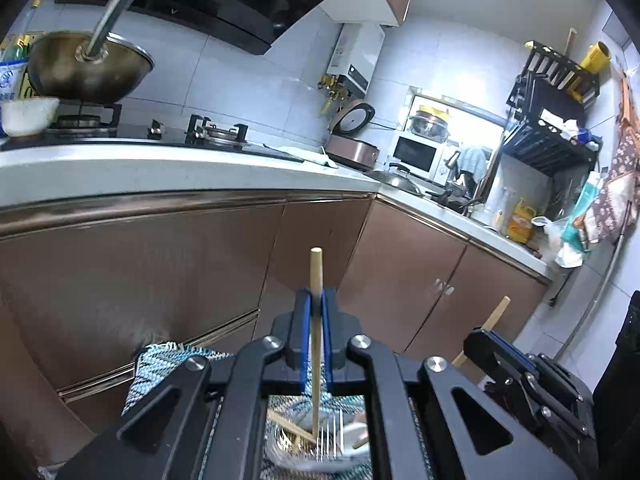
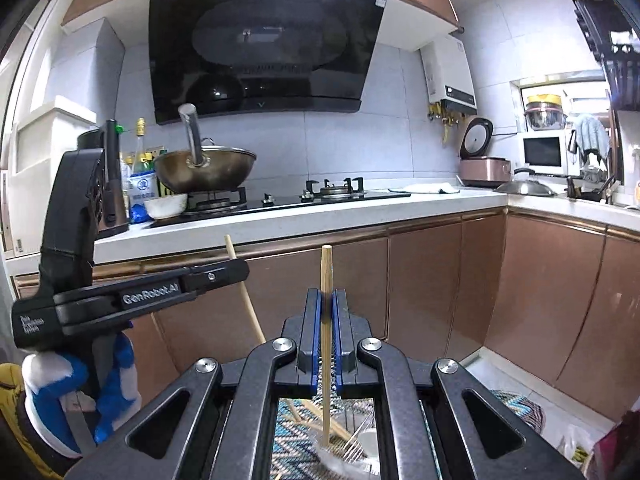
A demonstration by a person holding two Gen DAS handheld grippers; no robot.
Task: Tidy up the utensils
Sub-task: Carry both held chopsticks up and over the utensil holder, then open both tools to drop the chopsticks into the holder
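My left gripper (image 1: 316,294) is shut on a wooden chopstick (image 1: 316,266) that stands upright between its blue pads, tip pointing up. My right gripper (image 2: 327,296) is shut on a second chopstick (image 2: 326,264), also upright. Each shows in the other's view: the right gripper (image 1: 486,338) with its chopstick (image 1: 498,312) at the lower right, the left gripper (image 2: 236,270) with its chopstick (image 2: 248,304) at the left. Below both, a bowl (image 1: 276,454) holds more chopsticks, forks (image 1: 330,436) and a white spoon. It rests on a patterned cloth (image 1: 160,360).
Brown cabinet doors (image 1: 140,272) face both grippers, under a white countertop (image 2: 320,216). On the stove stands a wok (image 2: 206,170) with a long handle, a white bowl (image 2: 165,205) beside it. A rice cooker (image 2: 482,160) and a microwave (image 2: 544,152) stand further right.
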